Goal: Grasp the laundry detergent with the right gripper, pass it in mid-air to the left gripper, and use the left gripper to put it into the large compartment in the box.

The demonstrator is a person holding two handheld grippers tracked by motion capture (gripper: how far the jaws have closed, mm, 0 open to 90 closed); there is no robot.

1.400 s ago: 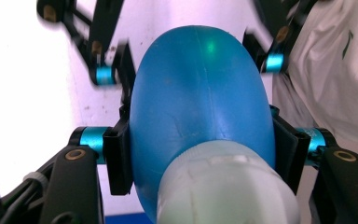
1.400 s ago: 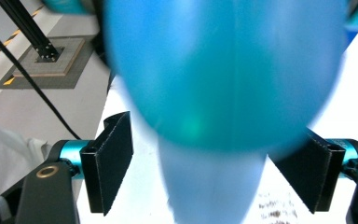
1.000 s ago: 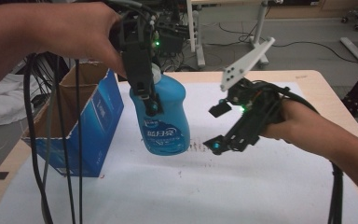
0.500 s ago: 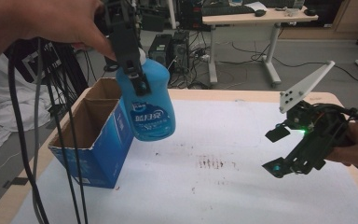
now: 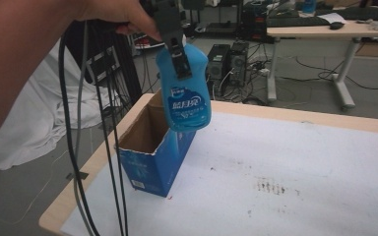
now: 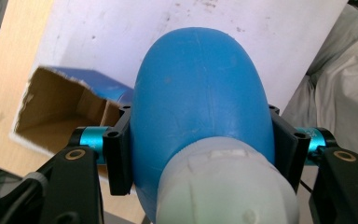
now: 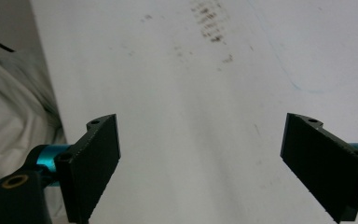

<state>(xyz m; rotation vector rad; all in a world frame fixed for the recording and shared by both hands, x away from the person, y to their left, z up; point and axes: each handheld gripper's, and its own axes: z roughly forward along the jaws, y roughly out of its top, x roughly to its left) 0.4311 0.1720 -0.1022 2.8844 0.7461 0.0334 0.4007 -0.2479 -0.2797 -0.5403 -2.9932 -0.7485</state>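
Gripping, left fingers: left gripper (image 6: 200,154) has its fingers (image 6: 119,158) clamped on both sides of the blue bottle (image 5: 184,88), just below its white cap (image 6: 223,186).
Bottle place: hanging upright in the air over the open blue carton (image 5: 152,147), base near the carton's rim.
Carton place: standing at the left edge of the counter (image 5: 295,167).
Left hand (image 5: 113,12): raised high, gripper pointing down.
Right fingers: right gripper (image 7: 205,154) spread wide, nothing between its fingers (image 7: 95,158), above bare white counter.
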